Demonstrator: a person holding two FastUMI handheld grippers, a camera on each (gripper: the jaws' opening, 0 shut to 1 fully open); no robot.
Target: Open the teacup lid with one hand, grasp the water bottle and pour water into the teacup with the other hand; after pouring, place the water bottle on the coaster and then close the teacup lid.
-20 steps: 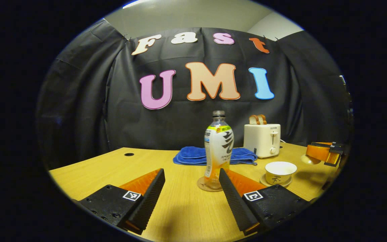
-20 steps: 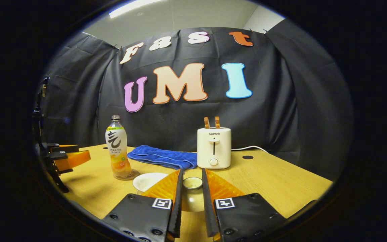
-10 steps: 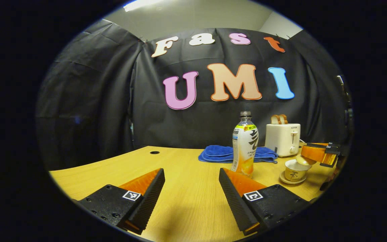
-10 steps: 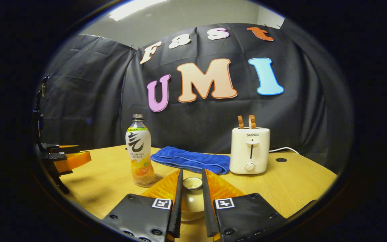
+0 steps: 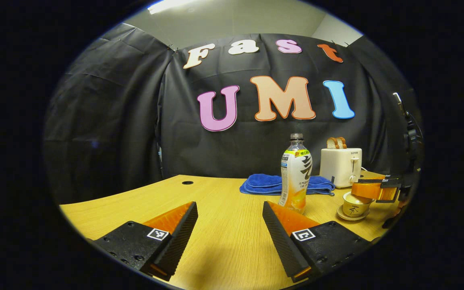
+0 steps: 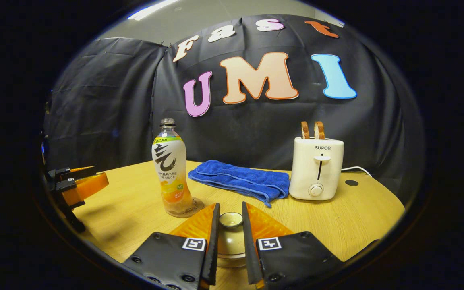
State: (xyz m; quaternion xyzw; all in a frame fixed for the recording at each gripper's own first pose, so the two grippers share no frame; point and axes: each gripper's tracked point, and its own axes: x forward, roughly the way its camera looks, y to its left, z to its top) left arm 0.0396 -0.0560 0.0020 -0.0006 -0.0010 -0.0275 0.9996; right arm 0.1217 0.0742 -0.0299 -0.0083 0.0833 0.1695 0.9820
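Note:
The capless water bottle [image 5: 295,173] with a little orange liquid stands upright on a round coaster [image 6: 193,206]. My left gripper [image 5: 229,205] is open, near the table's front, well short of the bottle and to its left. My right gripper [image 6: 230,205] is shut on the knob of the cream teacup lid [image 6: 230,235]. The lid sits on top of the teacup [image 5: 352,209], which stands on its saucer to the right of the bottle. In the left gripper view the right gripper [image 5: 373,189] reaches over the cup from the right. The left gripper [image 6: 89,184] shows at the far left of the right gripper view.
A folded blue towel [image 6: 240,181] lies behind the bottle and cup. A white toaster [image 6: 316,169] with two slices of toast stands at the back right, its cord trailing right. The wooden table [image 5: 216,249] has cable holes at its far corners.
My right gripper has carried the lid left and down onto the teacup. My left gripper has drawn away from the bottle and turned left. The bottle has stayed on the coaster.

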